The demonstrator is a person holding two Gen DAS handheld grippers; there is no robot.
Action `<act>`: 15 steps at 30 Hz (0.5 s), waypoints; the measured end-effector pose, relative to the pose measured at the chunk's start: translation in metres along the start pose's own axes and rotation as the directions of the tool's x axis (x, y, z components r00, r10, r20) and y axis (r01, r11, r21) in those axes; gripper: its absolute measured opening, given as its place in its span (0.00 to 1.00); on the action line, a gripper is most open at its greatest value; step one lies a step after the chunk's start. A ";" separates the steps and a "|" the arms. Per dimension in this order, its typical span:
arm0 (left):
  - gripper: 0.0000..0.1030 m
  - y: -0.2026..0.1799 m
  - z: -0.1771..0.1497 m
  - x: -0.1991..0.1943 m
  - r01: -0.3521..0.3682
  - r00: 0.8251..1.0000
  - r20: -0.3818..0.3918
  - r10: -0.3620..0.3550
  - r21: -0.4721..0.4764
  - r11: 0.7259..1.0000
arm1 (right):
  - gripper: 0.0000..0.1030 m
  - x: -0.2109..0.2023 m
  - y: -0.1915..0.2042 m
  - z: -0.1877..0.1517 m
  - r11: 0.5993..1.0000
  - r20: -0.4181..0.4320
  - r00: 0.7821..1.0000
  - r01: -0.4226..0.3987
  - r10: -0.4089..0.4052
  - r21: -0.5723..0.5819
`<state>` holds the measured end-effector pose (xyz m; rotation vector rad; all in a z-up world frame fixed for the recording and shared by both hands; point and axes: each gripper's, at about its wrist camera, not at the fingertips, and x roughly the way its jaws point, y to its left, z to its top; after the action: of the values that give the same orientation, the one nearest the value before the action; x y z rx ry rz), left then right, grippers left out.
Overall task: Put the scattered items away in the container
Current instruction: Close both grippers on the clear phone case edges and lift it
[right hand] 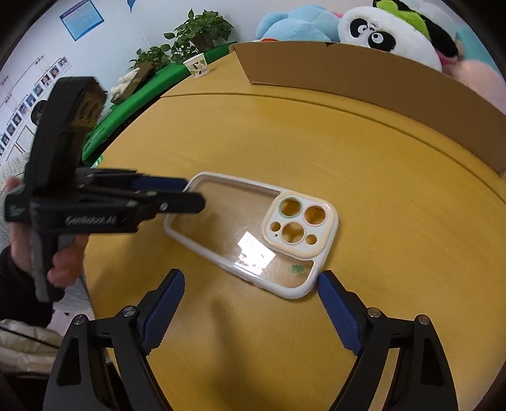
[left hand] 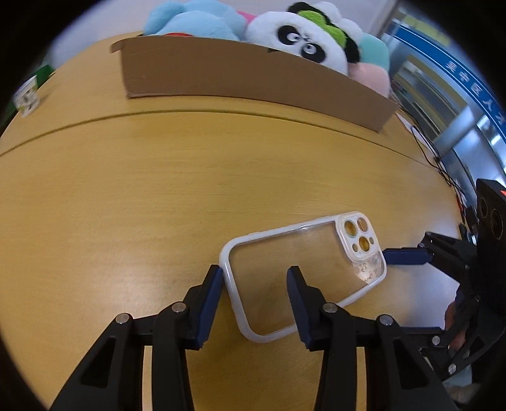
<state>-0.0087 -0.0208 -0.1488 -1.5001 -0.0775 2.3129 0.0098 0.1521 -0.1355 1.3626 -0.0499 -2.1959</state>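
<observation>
A clear phone case with a white rim (left hand: 303, 272) (right hand: 253, 234) lies on the wooden table. My left gripper (left hand: 254, 281) is open and straddles the case's near end: one finger outside the rim, the other over the clear back. It also shows in the right wrist view (right hand: 189, 193). My right gripper (right hand: 249, 284) is open and empty, its right fingertip beside the case's camera-end corner. It shows in the left wrist view (left hand: 404, 256). The cardboard box (left hand: 246, 76) (right hand: 363, 76) stands at the back and holds plush toys, with a panda (left hand: 310, 38) (right hand: 392, 28) among them.
A paper cup (left hand: 27, 96) (right hand: 196, 66) stands at the table's far left edge. Potted plants (right hand: 202, 31) and a green surface lie beyond. Black cables (left hand: 433, 155) trail along the table's right edge. A seam crosses the tabletop (left hand: 158, 177).
</observation>
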 end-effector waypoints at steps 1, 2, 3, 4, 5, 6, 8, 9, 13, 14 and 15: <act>0.40 0.000 0.002 -0.001 0.015 1.000 -0.004 -0.015 0.026 1.000 | 0.87 -0.001 0.000 -0.002 1.000 -0.004 1.000 0.008 -0.008 -0.015; 0.40 0.001 0.005 -0.004 0.030 1.000 -0.002 -0.030 0.067 0.997 | 0.87 -0.003 -0.001 -0.002 0.999 -0.010 1.000 0.019 -0.019 -0.037; 0.41 0.001 0.009 -0.008 0.037 0.999 0.003 -0.038 0.102 0.994 | 0.87 -0.004 -0.002 -0.002 0.998 -0.018 0.999 0.028 -0.029 -0.057; 0.42 0.002 0.011 -0.012 0.040 0.999 0.009 -0.041 0.140 0.989 | 0.88 -0.006 -0.003 0.000 0.996 -0.033 0.999 0.039 -0.042 -0.085; 0.49 0.002 0.014 -0.018 0.043 0.999 0.016 -0.047 0.192 0.980 | 0.90 -0.008 -0.003 0.003 0.992 -0.045 0.997 0.053 -0.058 -0.118; 0.57 0.003 0.018 -0.022 0.048 0.998 0.017 -0.054 0.239 0.970 | 0.91 -0.010 -0.003 0.007 0.984 -0.052 0.996 0.069 -0.078 -0.163; 0.62 0.002 0.022 -0.025 0.057 0.998 -0.008 -0.058 0.341 0.938 | 0.99 -0.014 0.001 0.016 0.958 -0.071 0.991 0.088 -0.111 -0.274; 0.62 0.002 0.023 -0.022 0.064 0.998 -0.029 -0.057 0.379 0.923 | 1.00 -0.014 0.003 0.020 0.942 -0.080 0.990 0.088 -0.120 -0.324; 0.62 -0.008 0.015 -0.006 0.103 0.990 -0.138 -0.031 0.553 0.827 | 1.00 -0.001 0.016 0.031 0.831 -0.124 0.980 0.064 -0.157 -0.553; 0.62 -0.012 0.013 -0.002 0.112 0.988 -0.155 -0.025 0.588 0.801 | 1.00 0.005 0.018 0.033 0.802 -0.142 0.976 0.048 -0.164 -0.595; 0.62 -0.015 0.011 0.001 0.127 0.985 -0.171 -0.025 0.615 0.779 | 1.00 0.009 0.019 0.034 0.782 -0.159 0.974 0.029 -0.163 -0.623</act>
<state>-0.0144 -0.0047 -0.1411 -1.2724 0.6072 1.8655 -0.0136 0.1235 -0.1206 1.1997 0.7730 -1.8733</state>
